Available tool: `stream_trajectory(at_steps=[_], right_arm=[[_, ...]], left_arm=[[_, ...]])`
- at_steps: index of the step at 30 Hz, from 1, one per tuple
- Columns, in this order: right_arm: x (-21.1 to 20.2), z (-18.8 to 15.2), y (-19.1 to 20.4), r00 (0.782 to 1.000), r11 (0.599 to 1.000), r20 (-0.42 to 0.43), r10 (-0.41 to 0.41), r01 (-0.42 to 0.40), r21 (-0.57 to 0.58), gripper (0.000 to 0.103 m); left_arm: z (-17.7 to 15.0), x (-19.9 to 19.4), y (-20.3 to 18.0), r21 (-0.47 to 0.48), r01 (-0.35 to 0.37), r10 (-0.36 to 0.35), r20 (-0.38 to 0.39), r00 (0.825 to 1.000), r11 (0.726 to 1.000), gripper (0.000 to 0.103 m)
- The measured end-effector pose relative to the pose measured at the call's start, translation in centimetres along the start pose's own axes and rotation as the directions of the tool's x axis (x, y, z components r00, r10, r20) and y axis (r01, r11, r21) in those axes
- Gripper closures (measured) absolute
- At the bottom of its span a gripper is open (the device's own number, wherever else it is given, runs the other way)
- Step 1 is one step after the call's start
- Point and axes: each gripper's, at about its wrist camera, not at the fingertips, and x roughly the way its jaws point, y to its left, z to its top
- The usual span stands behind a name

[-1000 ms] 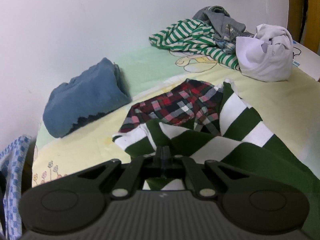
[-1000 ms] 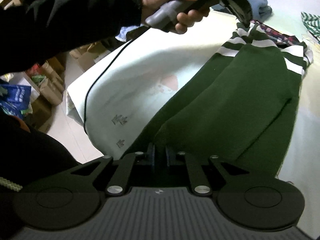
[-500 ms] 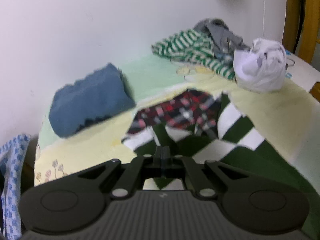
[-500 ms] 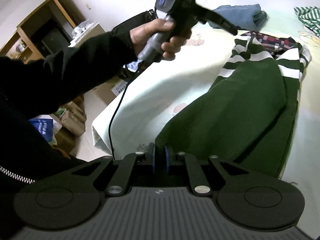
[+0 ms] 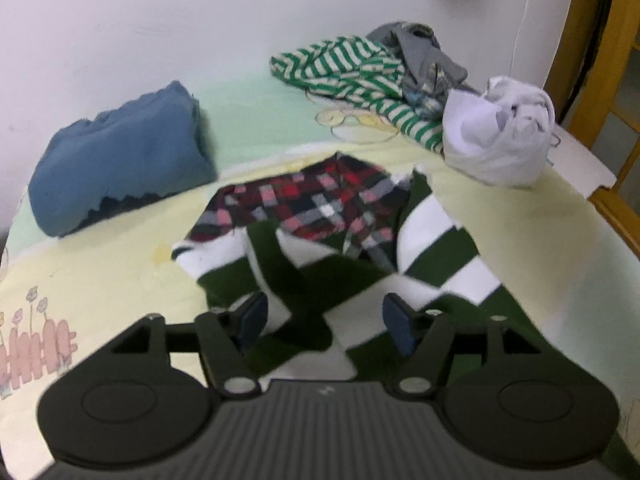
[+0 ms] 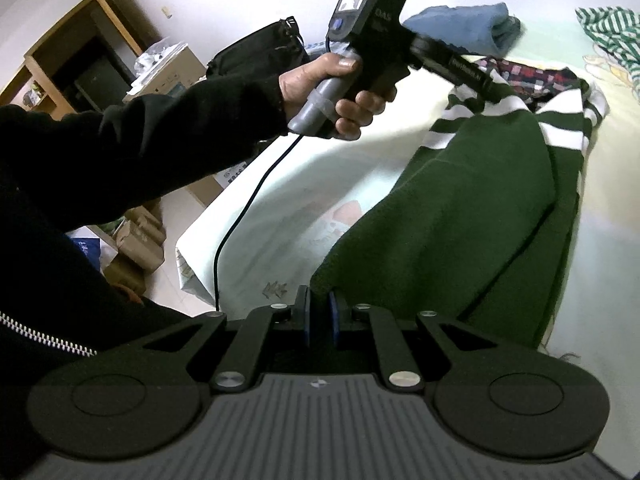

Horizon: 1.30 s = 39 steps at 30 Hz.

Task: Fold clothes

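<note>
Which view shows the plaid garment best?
Left wrist. The plaid garment lies near full view there, mid-bed beyond the open left gripper, with the striped end of the green garment overlapping its near edge. The right wrist view catches only a far sliver behind the left gripper.

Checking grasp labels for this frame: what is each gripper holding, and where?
Left gripper: open, nothing held, above the striped end of the green garment. Right gripper: shut on that garment's plain dark-green edge nearest the camera.
</note>
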Motion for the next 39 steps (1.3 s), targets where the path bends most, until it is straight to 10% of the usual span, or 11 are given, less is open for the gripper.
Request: stream_trajectory(at_steps=[10,13,28,39], right_arm=[[-0.5,-0.2,-0.9,1.0,1.0,0.012,0.004,-0.004,0.03,0.092],[-0.8,-0.1,-1.2,1.0,0.999,0.016,0.006,-0.007,0.032,0.093],[-2.2,1.2,-1.1,0.997,0.997,0.024,0.079,-0.08,0.017,0.093],[0.0,0.6,-0.6,0.992,0.997,-0.102,0.07,-0.073,-0.021,0.093]], left_arm=[[0.0,1.7,-0.5,-0.003,0.029,-0.029,-0.027,0.999,1.0,0.05],[-0.2,2.0,-0.3,-0.013,0.032,-0.033,-0.048,0.998,0.999,0.102],[0.9,-2.7,-0.4,0.021,-0.02,0.019,0.059,0.998,1.0,0.103],[-3.7,-0.5,0.8,0.023,-0.104,0.104,-0.047,0.993,0.994,0.103]])
